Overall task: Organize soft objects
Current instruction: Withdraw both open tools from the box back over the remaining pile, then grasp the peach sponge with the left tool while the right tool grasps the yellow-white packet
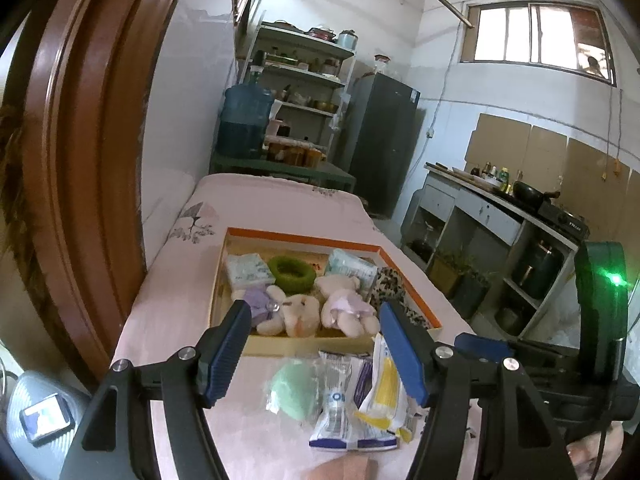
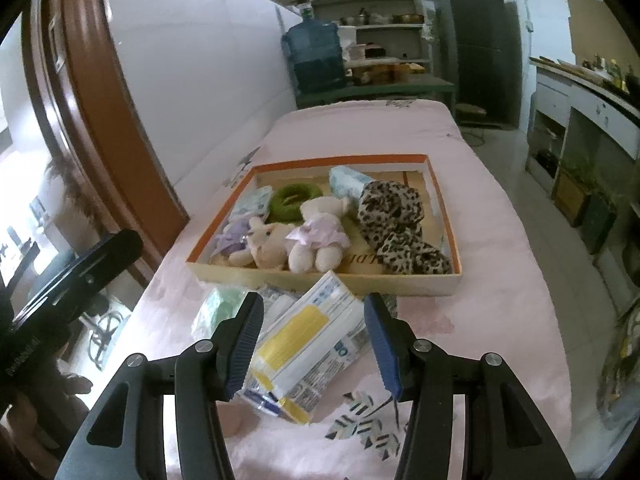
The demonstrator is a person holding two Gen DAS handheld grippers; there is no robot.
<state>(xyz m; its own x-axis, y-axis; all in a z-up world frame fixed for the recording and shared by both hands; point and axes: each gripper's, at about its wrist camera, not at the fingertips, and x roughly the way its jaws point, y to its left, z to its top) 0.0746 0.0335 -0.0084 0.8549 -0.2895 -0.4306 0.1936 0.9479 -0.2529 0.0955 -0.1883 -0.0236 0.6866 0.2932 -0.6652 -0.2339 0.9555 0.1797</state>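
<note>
An orange-rimmed box (image 2: 340,160) on the pink bed holds two teddy bears (image 2: 316,236), a green ring (image 2: 296,200), tissue packs (image 1: 248,270) and a leopard-print cloth (image 2: 392,216). In front of the box lie a pale green sponge in a clear bag (image 1: 294,388) and some flat packets (image 1: 340,400). A white and yellow mask pack (image 2: 304,340) stands bowed and tilted against the box's front wall, with my right gripper (image 2: 313,340) shut on it. My left gripper (image 1: 316,350) hovers open above the sponge and packets with nothing between its fingers.
A brown wooden headboard (image 1: 80,160) curves along the left of the bed (image 1: 260,200). Beyond the bed's foot stand a blue water jug (image 1: 246,120), shelves and a dark fridge (image 1: 380,140). A kitchen counter (image 1: 500,208) runs along the right across a floor gap.
</note>
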